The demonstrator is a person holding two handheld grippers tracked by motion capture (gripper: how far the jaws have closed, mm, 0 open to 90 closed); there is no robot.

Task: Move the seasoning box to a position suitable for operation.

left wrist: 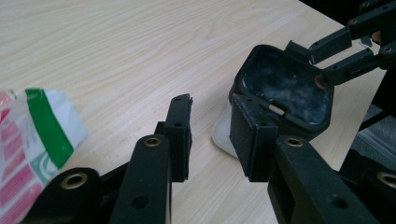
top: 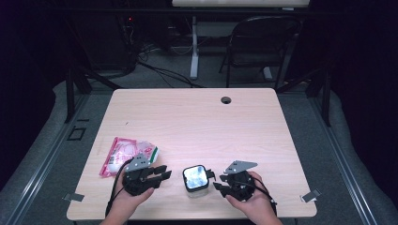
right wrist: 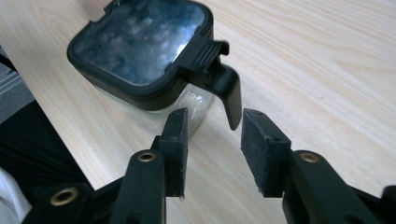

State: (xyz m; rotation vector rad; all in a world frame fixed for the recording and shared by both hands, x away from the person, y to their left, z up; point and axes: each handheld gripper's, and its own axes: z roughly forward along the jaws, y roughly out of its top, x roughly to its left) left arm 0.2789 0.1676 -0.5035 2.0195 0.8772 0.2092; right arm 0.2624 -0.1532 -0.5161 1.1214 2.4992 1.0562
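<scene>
Black-lidded clear square container point(top: 195, 179) sits between both spread claws, left claw point(top: 162, 174) and right claw point(top: 215, 180), neither pinching it.

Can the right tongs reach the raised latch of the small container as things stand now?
Probably yes: the right tongs stand open right before the latch of the container, with nothing between them.
</scene>
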